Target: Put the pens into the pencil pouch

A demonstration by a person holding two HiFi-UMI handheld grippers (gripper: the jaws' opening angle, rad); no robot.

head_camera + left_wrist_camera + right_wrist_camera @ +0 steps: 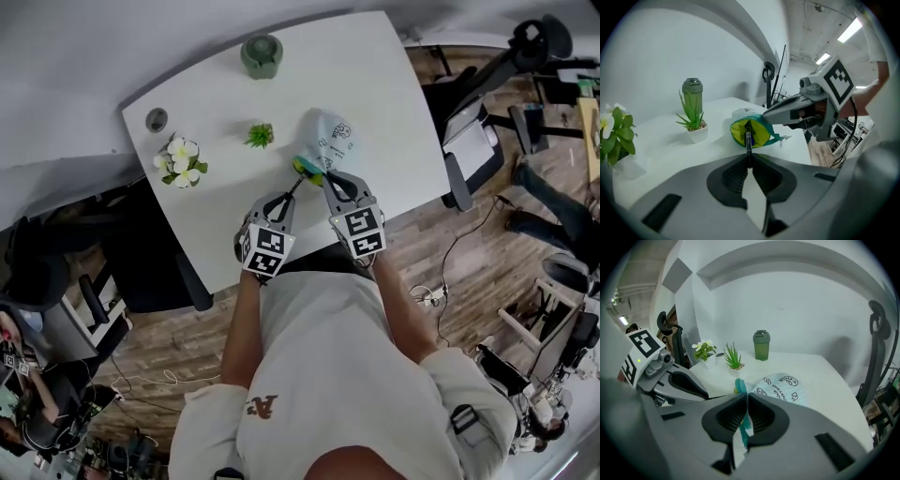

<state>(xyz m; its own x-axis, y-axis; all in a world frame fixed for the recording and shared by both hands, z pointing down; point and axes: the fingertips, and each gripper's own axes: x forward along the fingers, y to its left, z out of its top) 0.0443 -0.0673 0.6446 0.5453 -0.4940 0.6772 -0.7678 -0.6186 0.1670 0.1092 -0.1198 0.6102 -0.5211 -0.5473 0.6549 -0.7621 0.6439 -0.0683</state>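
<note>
A pale blue printed pencil pouch (330, 137) lies on the white table (216, 216), its yellow-lined mouth (750, 132) held up and facing me. My right gripper (746, 394) is shut on the teal zip edge (740, 386) of the pouch; the head view shows this gripper (325, 180) at the mouth's right side. My left gripper (749, 159) is shut on a black pen (748, 140) whose far end points into the open mouth. In the head view the left gripper (293, 190) sits just left of the right one, close to the pouch mouth (307, 169).
A green bottle (262, 54) stands at the table's far edge, with a small potted plant (260, 135) and a pot of white flowers (183, 161) to the left of the pouch. A cable grommet (157, 119) sits at the far left corner. An office chair (469, 122) stands beside the table's right edge.
</note>
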